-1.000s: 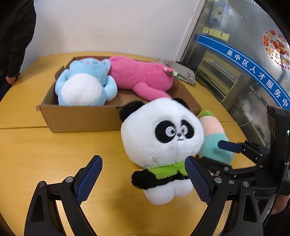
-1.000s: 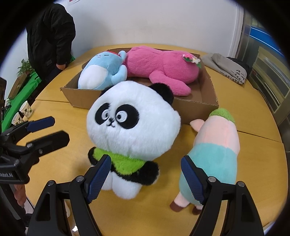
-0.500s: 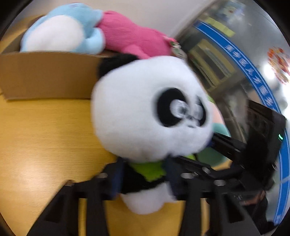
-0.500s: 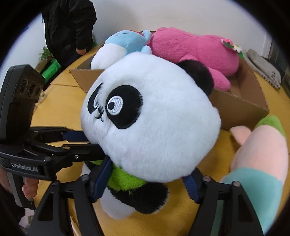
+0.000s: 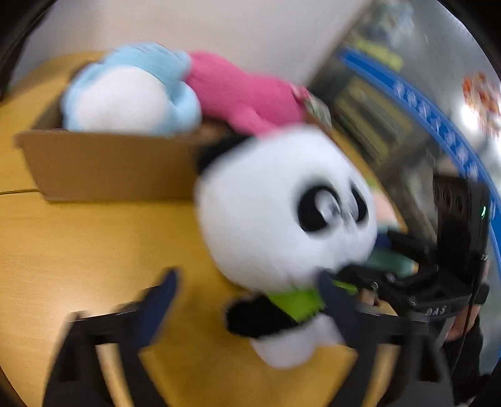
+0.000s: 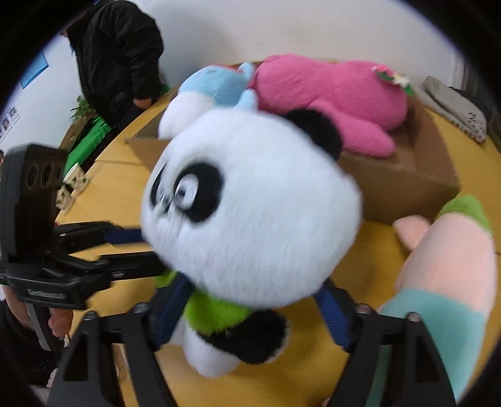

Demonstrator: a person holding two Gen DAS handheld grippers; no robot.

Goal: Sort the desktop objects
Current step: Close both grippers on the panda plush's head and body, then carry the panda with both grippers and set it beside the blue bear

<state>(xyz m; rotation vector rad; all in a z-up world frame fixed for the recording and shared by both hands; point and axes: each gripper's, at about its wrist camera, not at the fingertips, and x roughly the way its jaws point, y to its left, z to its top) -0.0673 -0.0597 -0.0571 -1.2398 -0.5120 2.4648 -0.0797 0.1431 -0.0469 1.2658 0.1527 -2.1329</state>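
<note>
Hugging fluffy round panda plush (image 6: 250, 213) w/ fingers (image 6: 332, 313).

An office or public service hall: blue banner (image 5: 438, 125) with white characters across glass at right, round wooden counter (image 5: 78, 244), plain white wall (image 6: 281, 28).

The panda plush (image 6: 250, 219) is long, fluffy pile, with a bright green fleecy band at its chest. The pink plush (image 6: 332, 94) and blue plush (image 5: 131, 90) look equally soft and matt. The cardboard box (image 5: 109, 162) is plain brown, dull paper board. The table (image 5: 78, 250) is smooth yellow wood-grain with a slight sheen.
</note>
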